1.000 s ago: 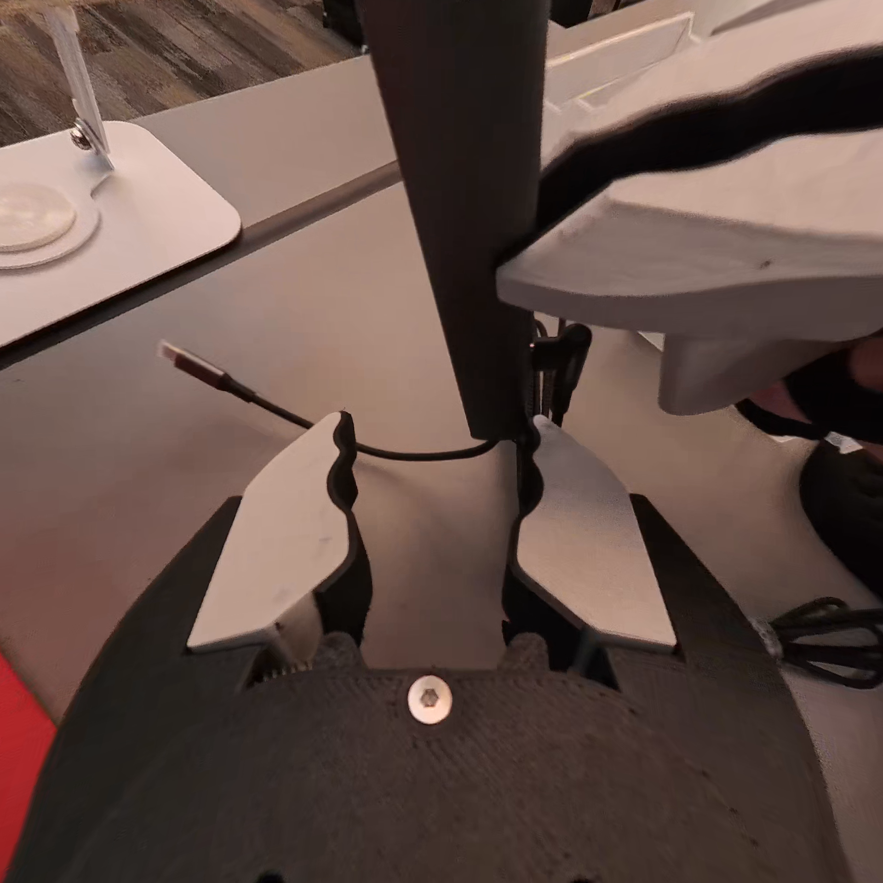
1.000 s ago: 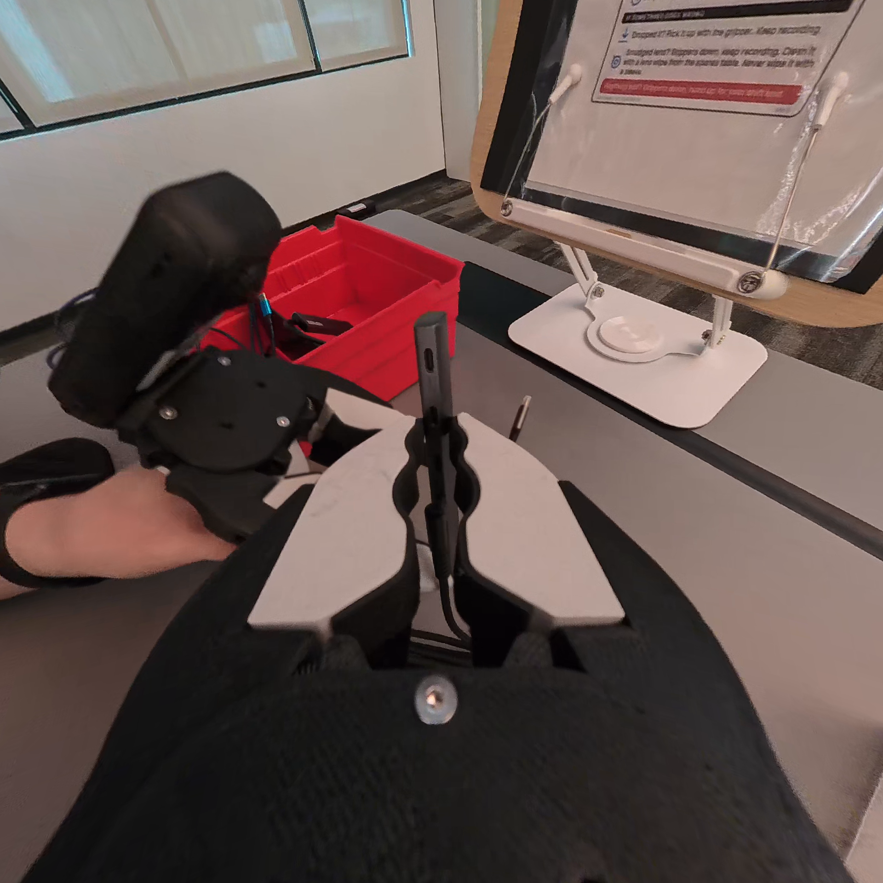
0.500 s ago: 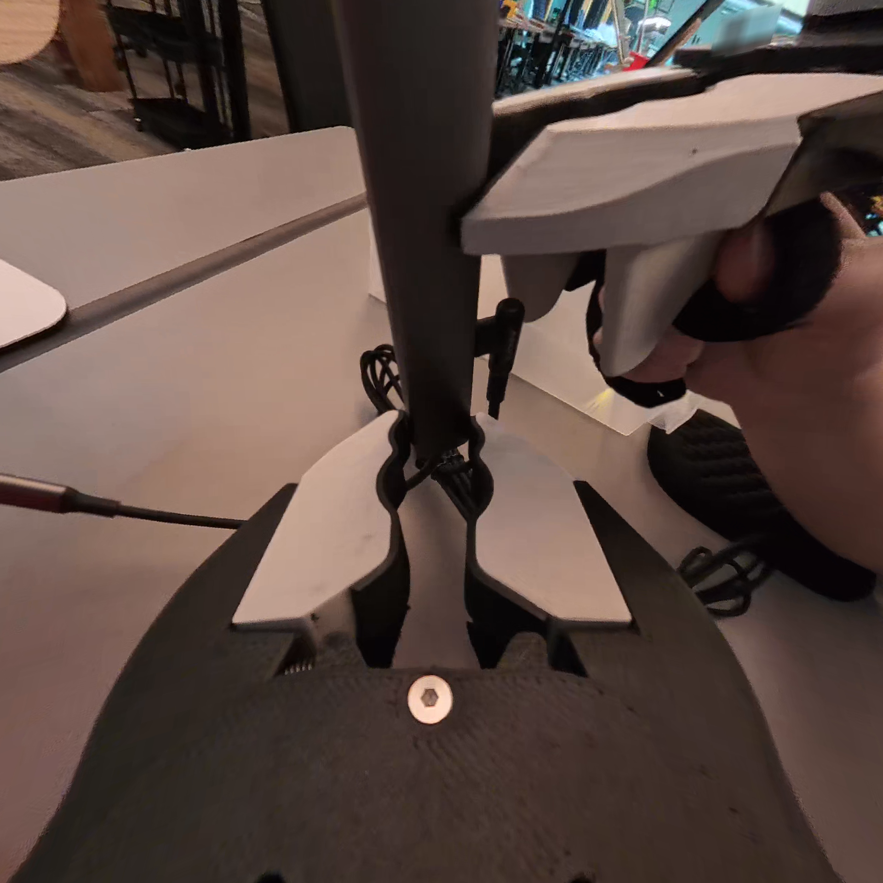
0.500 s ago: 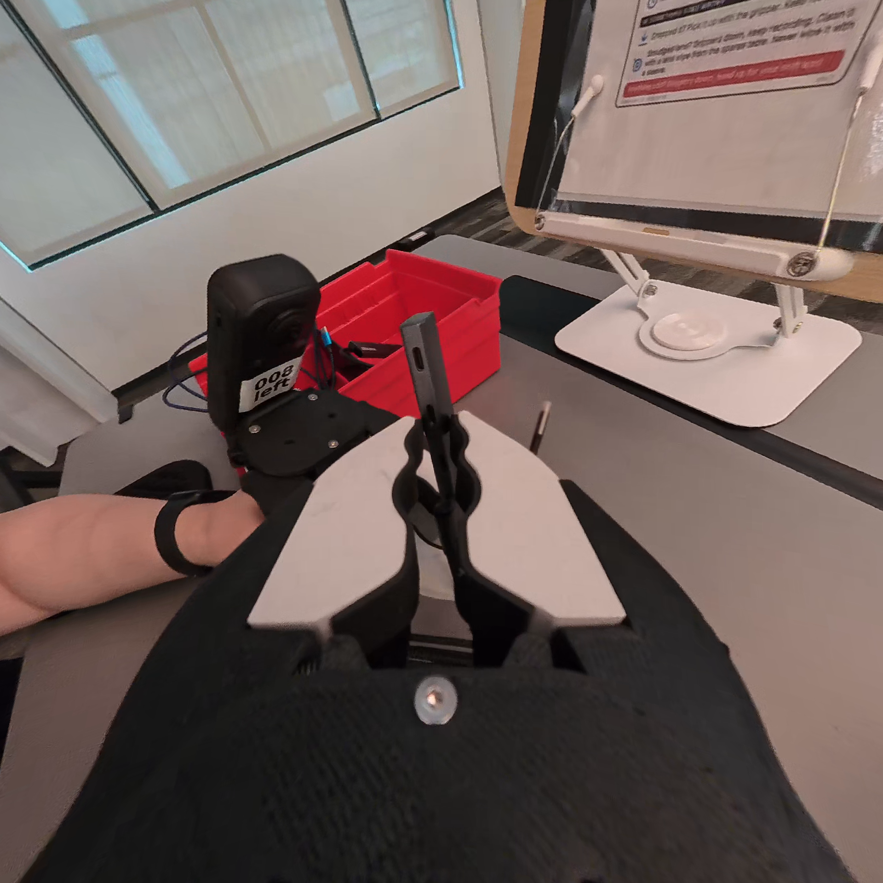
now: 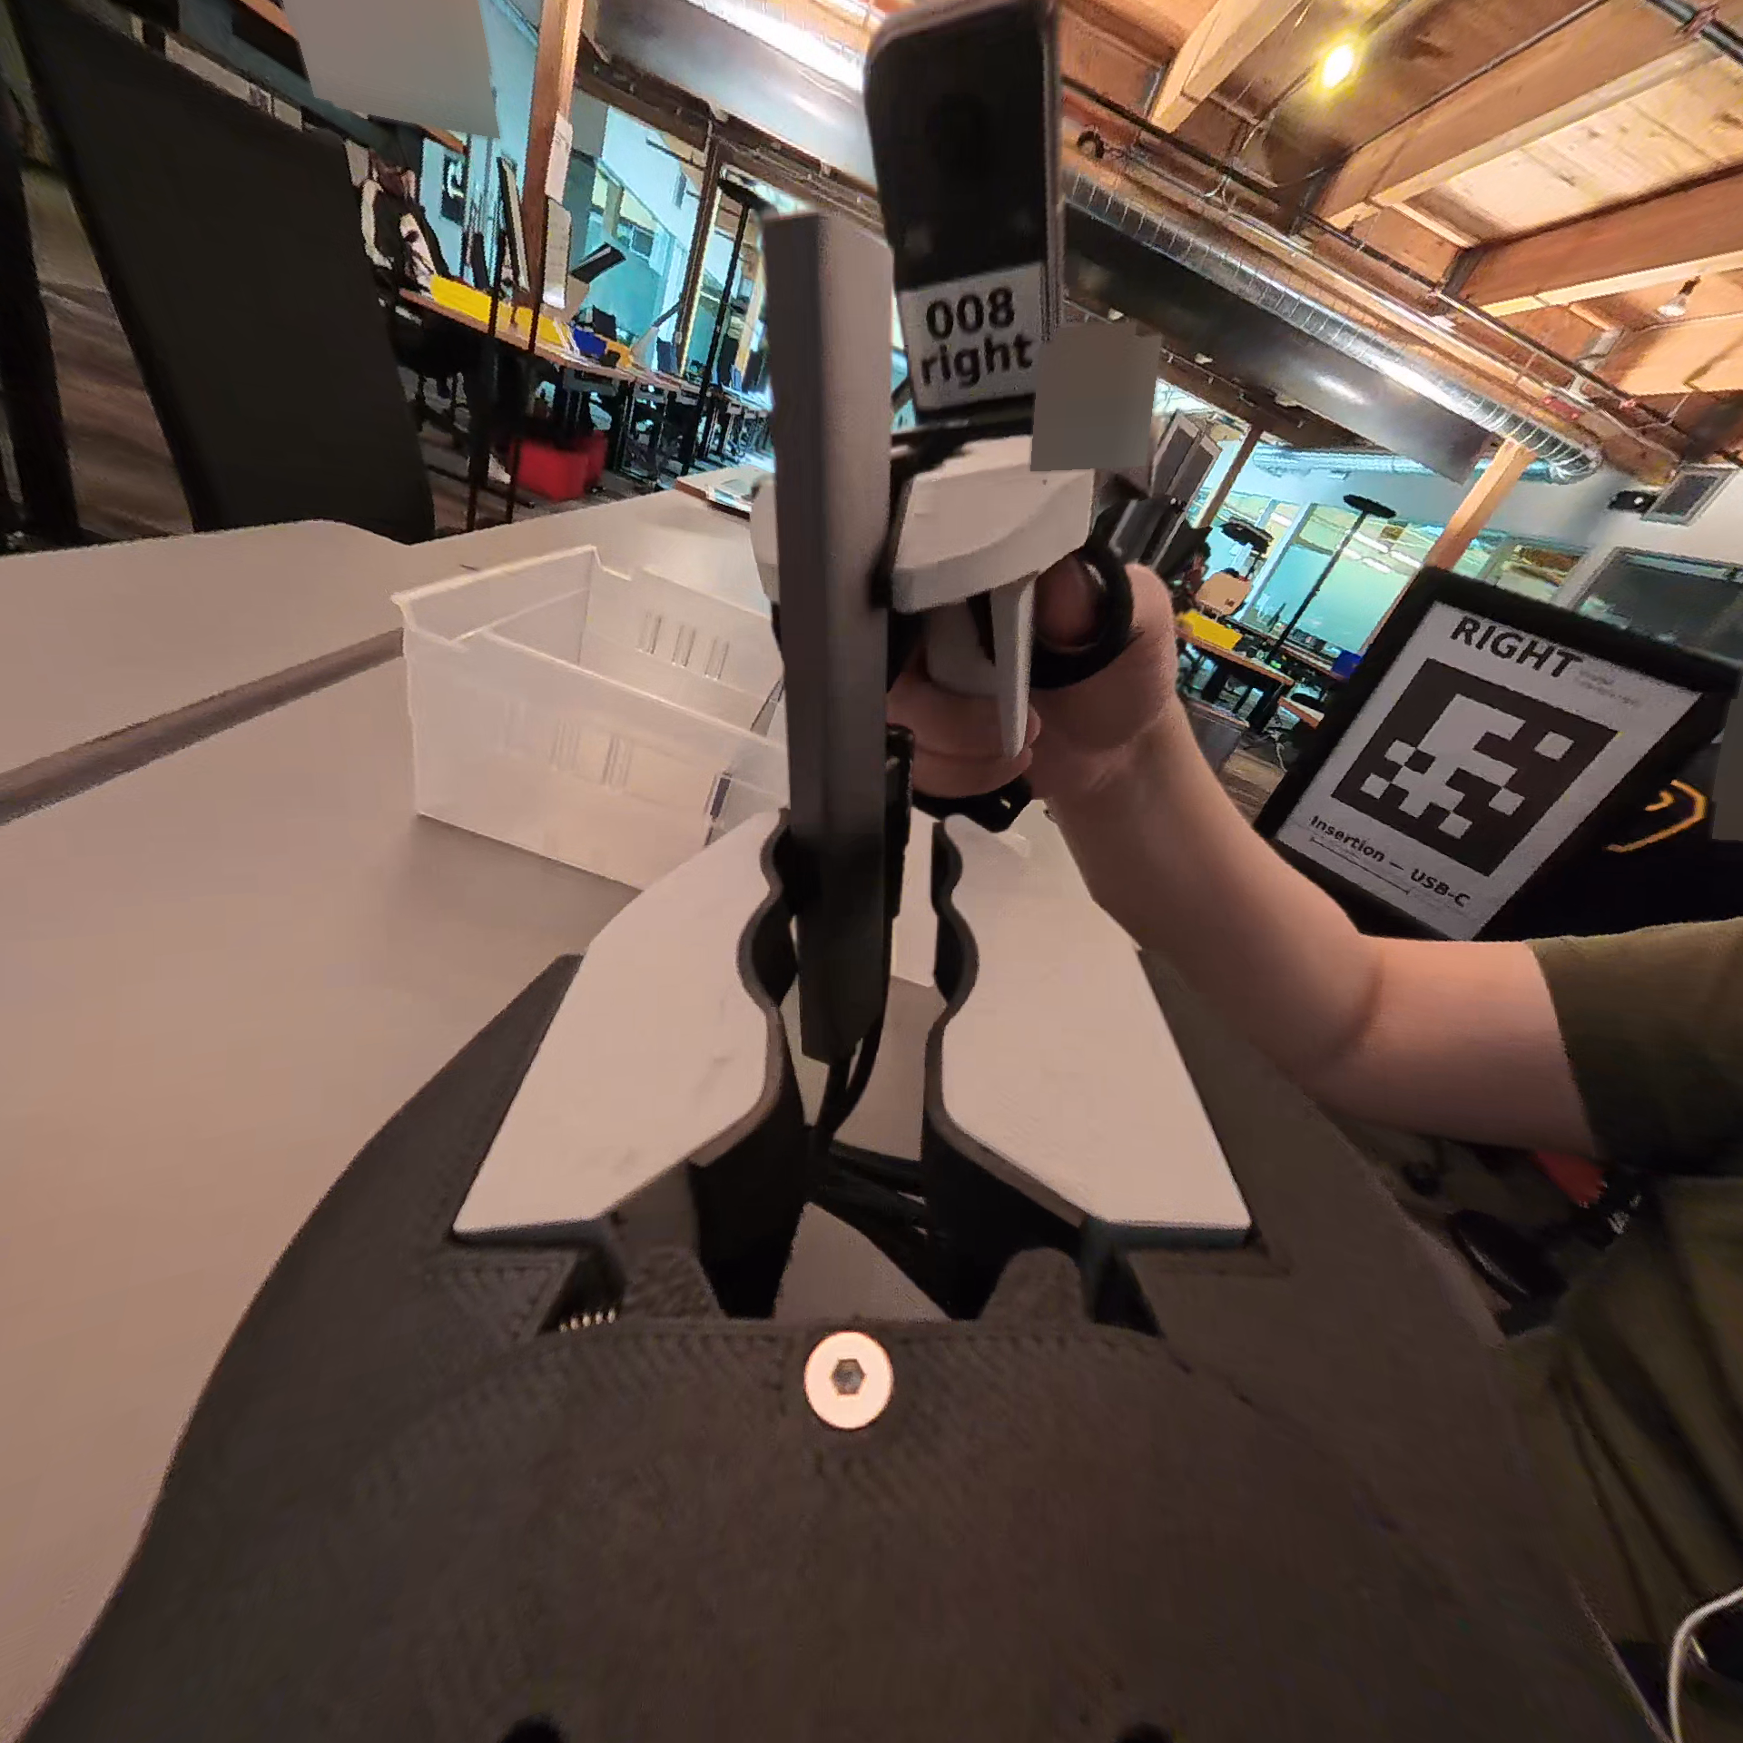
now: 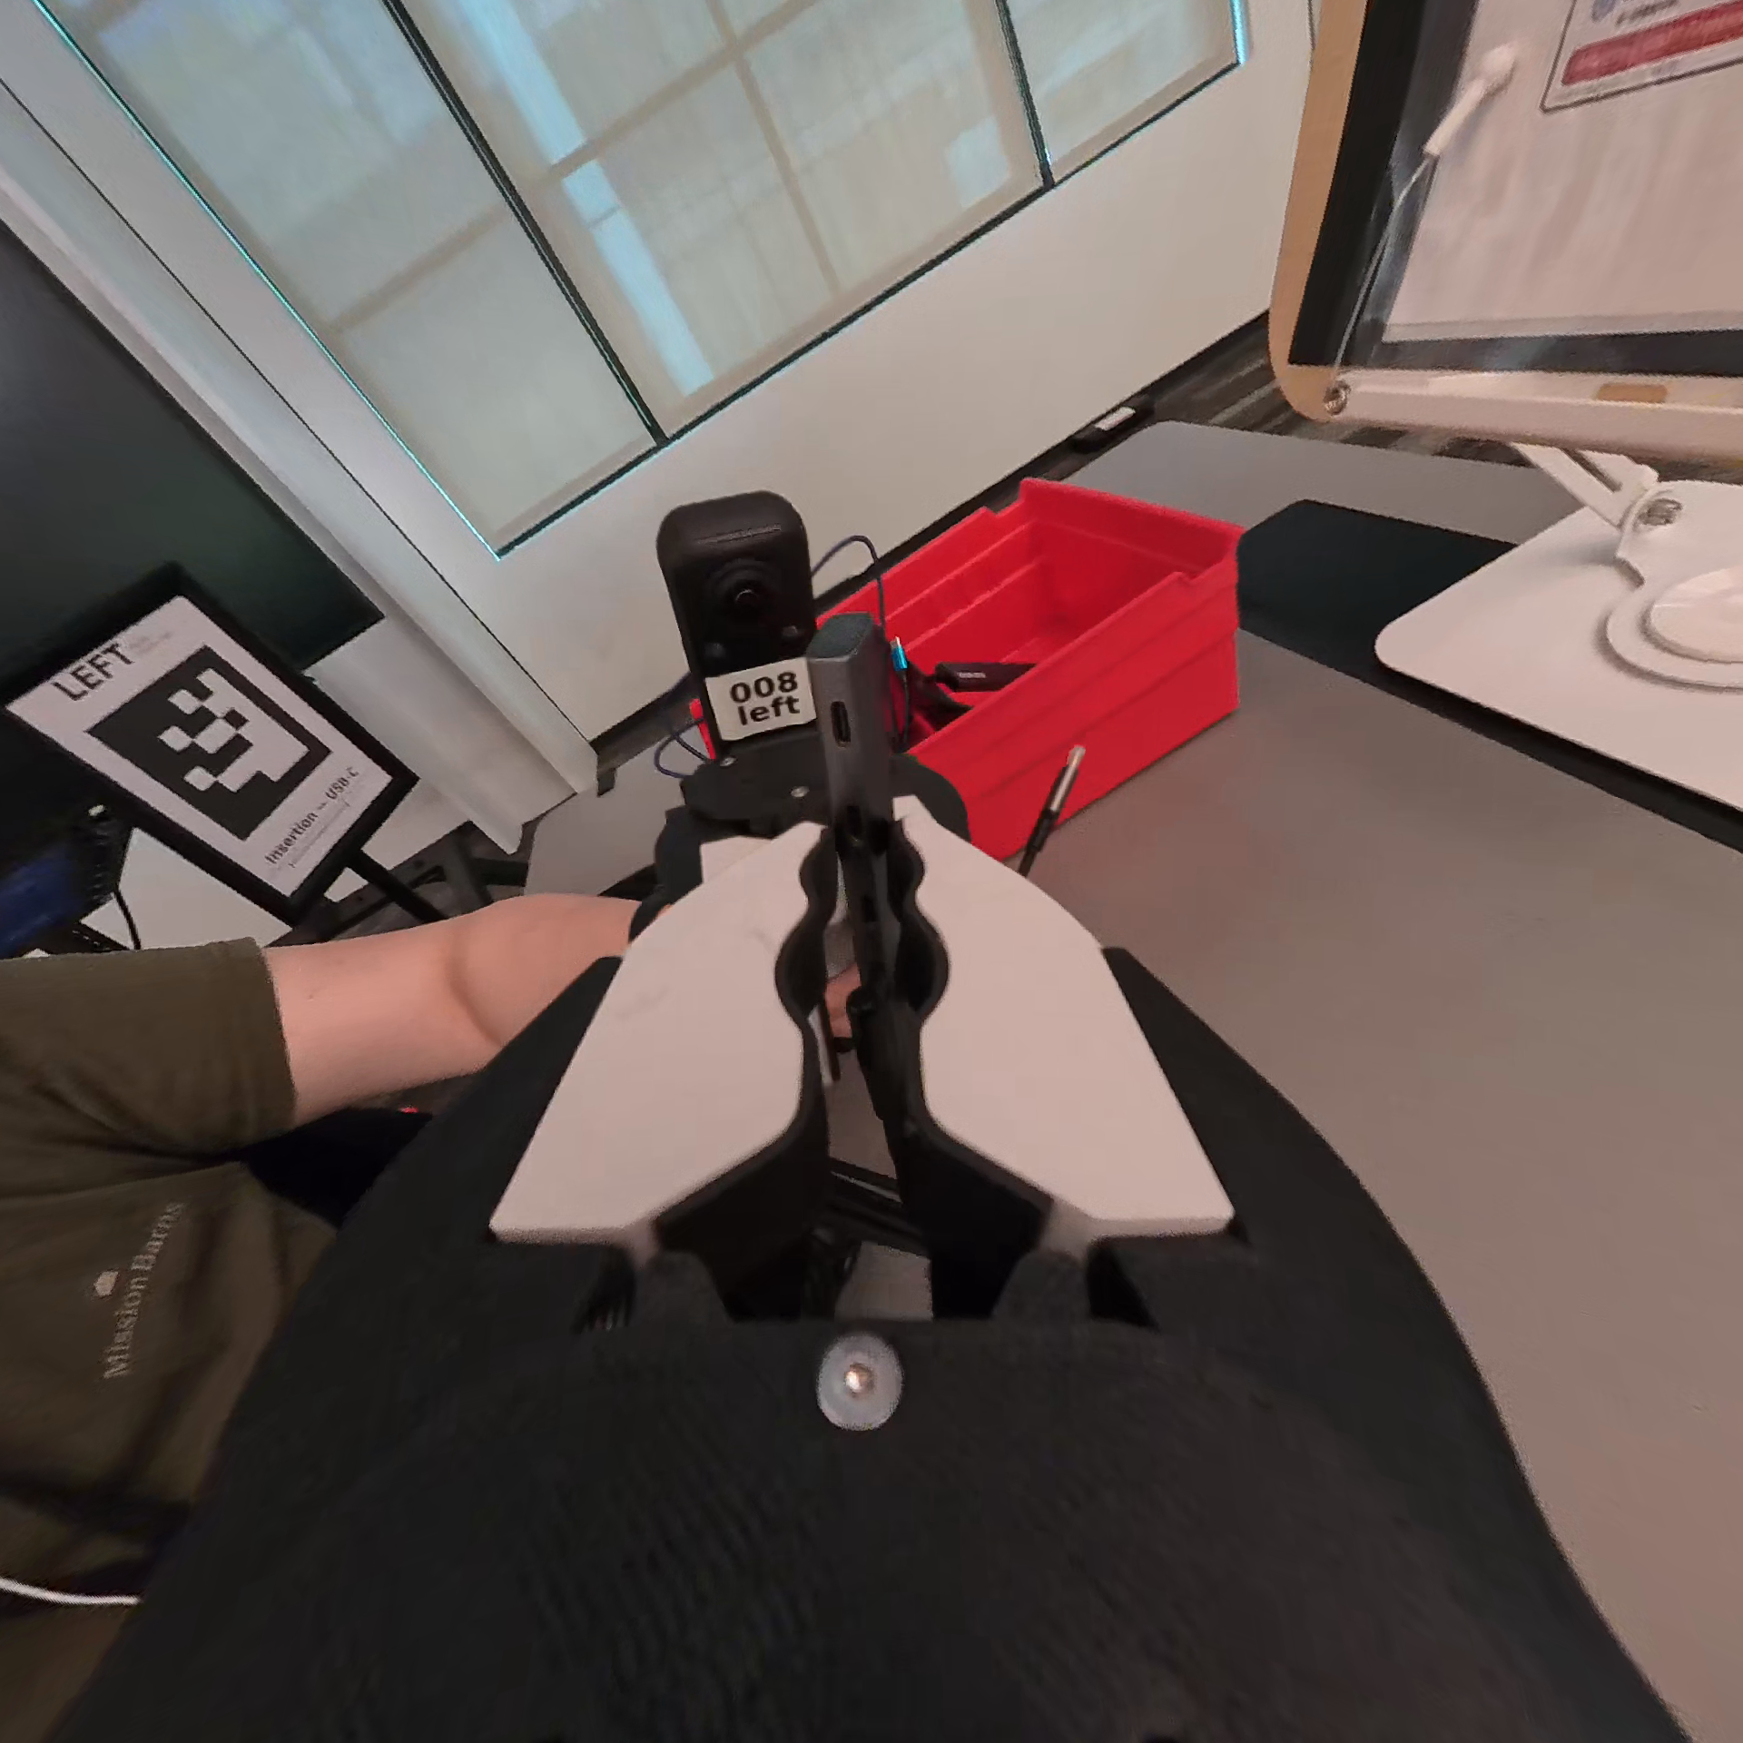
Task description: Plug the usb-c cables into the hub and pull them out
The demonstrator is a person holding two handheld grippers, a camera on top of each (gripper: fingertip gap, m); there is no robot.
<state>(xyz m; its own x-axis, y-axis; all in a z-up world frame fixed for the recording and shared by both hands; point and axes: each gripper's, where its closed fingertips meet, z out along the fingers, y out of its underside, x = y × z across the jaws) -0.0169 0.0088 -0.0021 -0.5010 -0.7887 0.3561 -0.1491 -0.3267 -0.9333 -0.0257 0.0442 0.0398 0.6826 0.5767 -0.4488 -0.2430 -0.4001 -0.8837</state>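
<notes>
**Hub held upright between both tools**

Taking the hub (image 5: 830, 660) as our landmark and reading left to right: to its left in the left wrist view sits a clear plastic bin (image 5: 585, 698) on the desk (image 5: 236, 943). We hold the hub itself upright in the left tool (image 5: 854, 934), whose jaws stand only part-closed; the hub presses against the left finger, and we cannot tell whether the right finger touches it. A black cable (image 5: 854, 1075) hangs from its lower end. To the right, our right tool (image 6: 863, 929) is nearly closed on the hub's side, where a black connector (image 5: 898, 783) sits, likely so that one tool braces the hub while the other works the plug. In the right wrist view, a red bin (image 6: 1066, 660) lies beyond the hub, and a loose plug (image 6: 1056, 792) rests beside that bin.
</notes>
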